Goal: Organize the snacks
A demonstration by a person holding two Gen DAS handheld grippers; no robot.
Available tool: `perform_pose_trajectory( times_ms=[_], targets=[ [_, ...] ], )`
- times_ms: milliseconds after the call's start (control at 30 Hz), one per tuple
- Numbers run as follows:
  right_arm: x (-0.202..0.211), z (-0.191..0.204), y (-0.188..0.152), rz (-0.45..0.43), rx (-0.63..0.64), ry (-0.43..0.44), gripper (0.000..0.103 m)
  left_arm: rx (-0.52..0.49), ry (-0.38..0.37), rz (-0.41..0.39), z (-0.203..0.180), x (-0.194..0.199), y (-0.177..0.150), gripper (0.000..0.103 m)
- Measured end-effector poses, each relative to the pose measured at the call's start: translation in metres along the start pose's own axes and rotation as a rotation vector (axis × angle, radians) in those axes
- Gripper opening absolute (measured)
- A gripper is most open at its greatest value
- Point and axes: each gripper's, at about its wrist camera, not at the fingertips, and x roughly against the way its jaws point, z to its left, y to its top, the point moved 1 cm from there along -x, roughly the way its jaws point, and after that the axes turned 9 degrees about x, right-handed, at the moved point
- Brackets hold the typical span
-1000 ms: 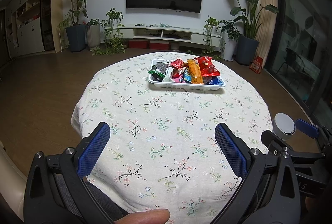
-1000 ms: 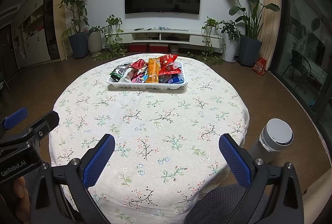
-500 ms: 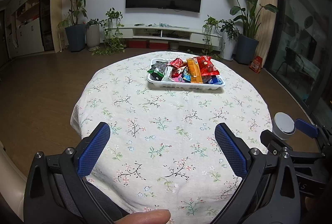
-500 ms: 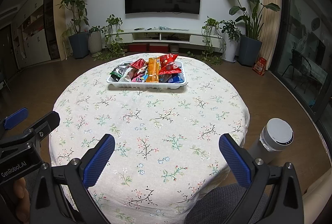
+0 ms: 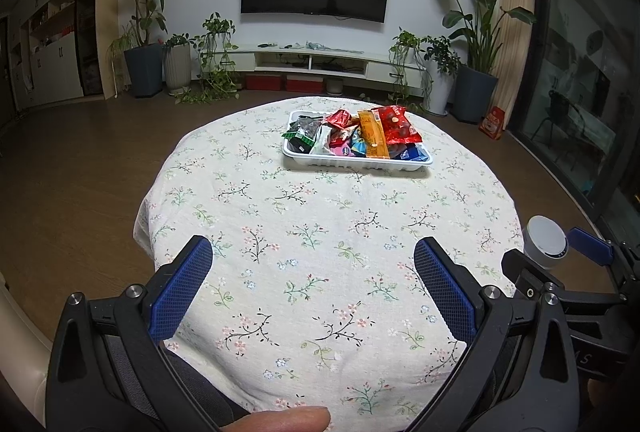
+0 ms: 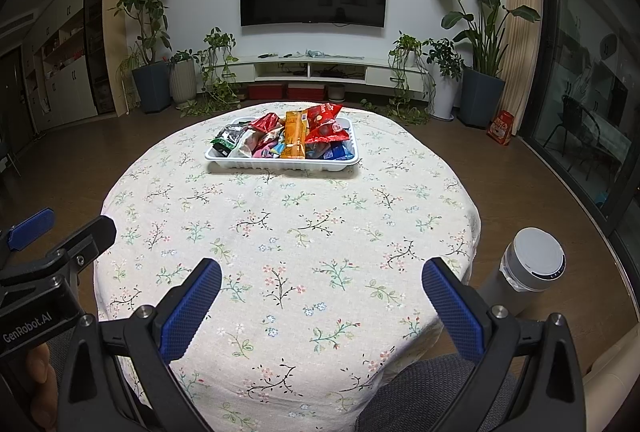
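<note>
A white tray (image 5: 356, 164) full of snack packets stands on the far side of the round table; it also shows in the right wrist view (image 6: 280, 164). On top lie a red bag (image 5: 396, 124), an orange packet (image 5: 372, 134) and a dark green packet (image 5: 302, 132). My left gripper (image 5: 312, 272) is open and empty, above the table's near edge, far from the tray. My right gripper (image 6: 320, 292) is open and empty, also at the near edge. Each gripper shows at the side of the other's view.
The table wears a cream floral cloth (image 5: 320, 216). A grey cylinder with a white top (image 6: 532, 264) stands on the floor by the table's right side. A TV, a low cabinet and potted plants line the far wall. A grey cushion (image 6: 432, 396) lies below me.
</note>
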Motion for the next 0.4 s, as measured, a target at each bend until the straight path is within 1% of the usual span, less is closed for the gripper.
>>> perform_pose_trajectory(
  times_ms=[200,300,400],
  targets=[
    [-0.0001,0.0001,0.0000,0.001,-0.001,0.000,0.103,0.006,-0.001,0.003,0.0018,-0.0005,-0.0024,0.102],
    [-0.0001,0.0002,0.0000,0.001,0.000,0.000,0.103,0.001,0.012,0.000,0.0029,-0.0016,-0.0021,0.102],
    [-0.0003,-0.0002,-0.0008,0.005,-0.001,0.002,0.103,0.005,0.005,0.004,0.0055,-0.0037,-0.0007,0.102]
  ],
)
